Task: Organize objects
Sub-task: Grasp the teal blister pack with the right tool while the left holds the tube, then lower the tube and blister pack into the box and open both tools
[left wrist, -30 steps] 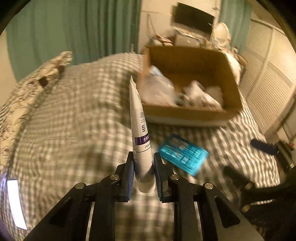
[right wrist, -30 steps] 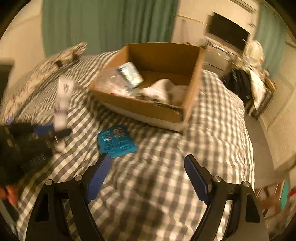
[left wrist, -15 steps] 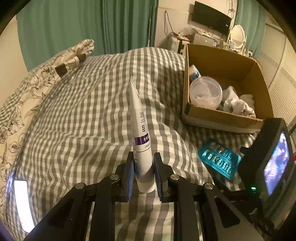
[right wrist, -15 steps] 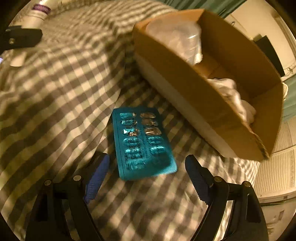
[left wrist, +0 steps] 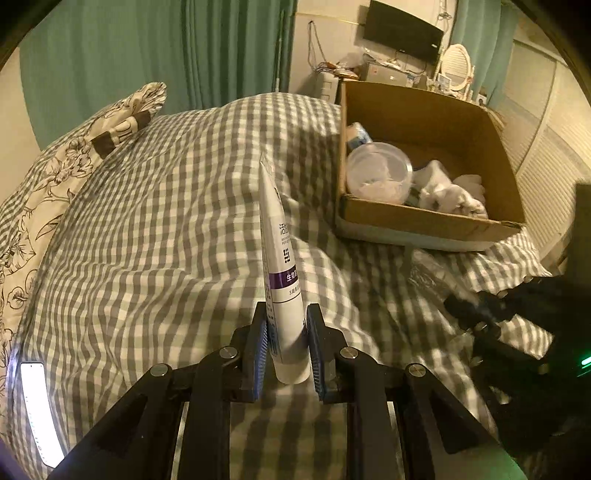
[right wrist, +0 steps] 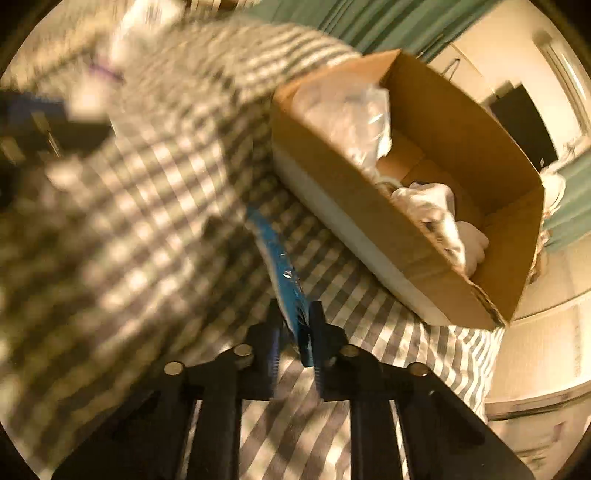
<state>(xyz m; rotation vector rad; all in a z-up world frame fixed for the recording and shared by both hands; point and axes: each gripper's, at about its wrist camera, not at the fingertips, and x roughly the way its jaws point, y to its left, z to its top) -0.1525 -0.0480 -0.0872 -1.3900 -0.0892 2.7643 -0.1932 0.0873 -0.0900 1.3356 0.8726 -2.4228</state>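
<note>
My left gripper (left wrist: 286, 347) is shut on a white tube with a purple band (left wrist: 279, 266), held upright above the checked bedspread. My right gripper (right wrist: 295, 343) is shut on a teal blister pack (right wrist: 277, 266), seen edge-on and lifted off the bed, just left of the cardboard box (right wrist: 369, 218). The box also shows in the left wrist view (left wrist: 424, 221) at the right; it holds a clear plastic tub (left wrist: 378, 171), white crumpled items and a small packet. The right gripper's body shows dark at the right of the left wrist view (left wrist: 517, 332).
A grey-and-white checked bedspread (left wrist: 147, 240) covers the bed. A floral pillow (left wrist: 55, 177) lies at the left. Green curtains (left wrist: 166, 55), a wall TV (left wrist: 402, 29) and a cluttered dresser stand behind. A lit phone (left wrist: 37, 406) lies at the lower left.
My right gripper went from open above the blister pack to shut on it and lifted it. The left gripper kept hold of the tube and turned slightly.
</note>
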